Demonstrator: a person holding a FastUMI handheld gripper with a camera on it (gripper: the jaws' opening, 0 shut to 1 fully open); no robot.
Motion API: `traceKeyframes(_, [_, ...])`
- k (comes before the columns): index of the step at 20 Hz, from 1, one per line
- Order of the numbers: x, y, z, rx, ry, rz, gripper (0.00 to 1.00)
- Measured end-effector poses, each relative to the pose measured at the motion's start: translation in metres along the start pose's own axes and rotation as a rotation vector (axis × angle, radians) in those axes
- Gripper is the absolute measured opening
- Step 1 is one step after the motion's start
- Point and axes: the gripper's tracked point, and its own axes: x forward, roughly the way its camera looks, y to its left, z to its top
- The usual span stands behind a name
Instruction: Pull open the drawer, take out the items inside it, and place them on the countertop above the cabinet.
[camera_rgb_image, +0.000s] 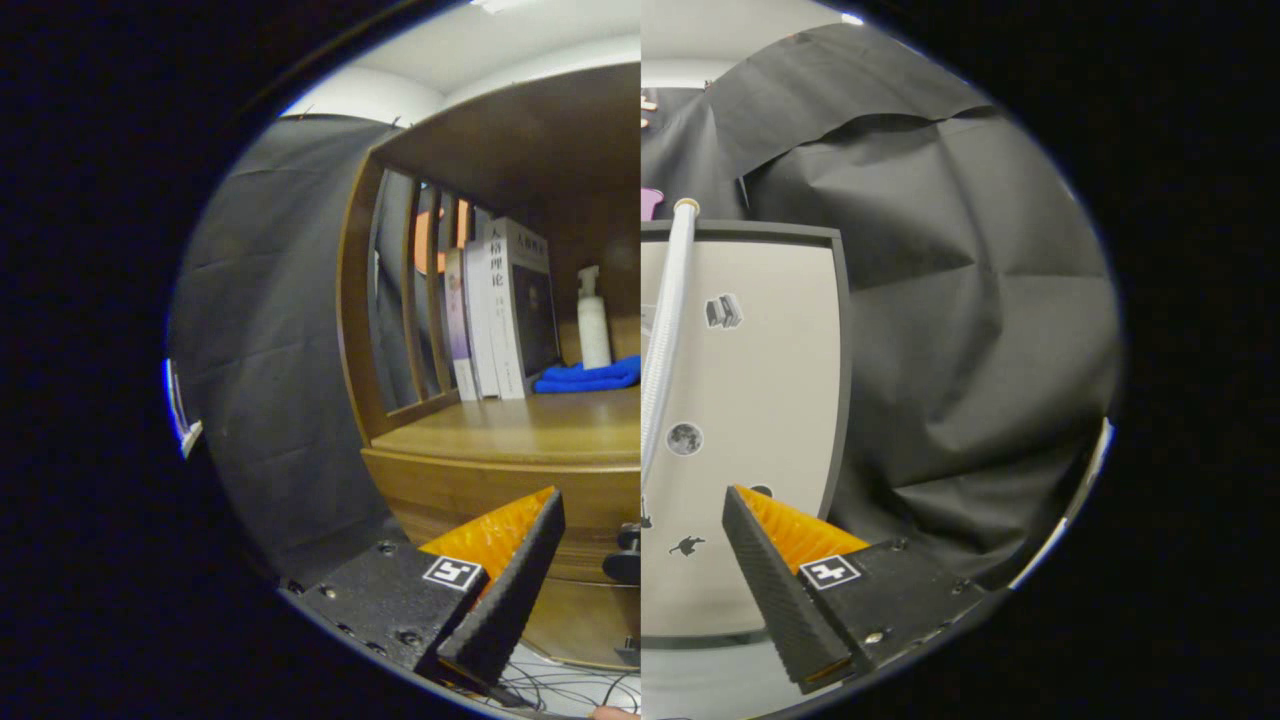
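The task is judged to be at its start: the drawer (575, 590) of the wooden cabinet (480, 480) is seen closed, with its dark knob (625, 555) just ahead of the spread, empty fingers of the gripper (640, 580). The countertop (510, 430) above carries books (500, 310), a blue cloth (590, 376) and a pump bottle (593, 320) at its far end. The drawer contents are hidden. On the right, a pale panel (760, 400) with stickers and a white hose (665, 320) cuts off the cabinet; what it is cannot be determined.

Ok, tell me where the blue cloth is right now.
In the gripper view, the blue cloth lies on the wooden countertop, beyond the open gripper, beside the white pump bottle and right of the books.
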Motion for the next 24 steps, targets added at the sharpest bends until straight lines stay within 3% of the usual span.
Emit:
traceKeyframes(7, [0.037, -0.002, -0.054, 0.013, 0.106, -0.011, 1.0])
traceKeyframes(13, [0.048, 0.001, -0.064, 0.012, 0.124, -0.002, 1.0])
traceKeyframes(22, [0.053, 0.0, -0.07, 0.007, 0.132, -0.013, 0.76])
traceKeyframes(24, [0.054, 0.0, -0.07, 0.002, 0.131, -0.011, 0.74])
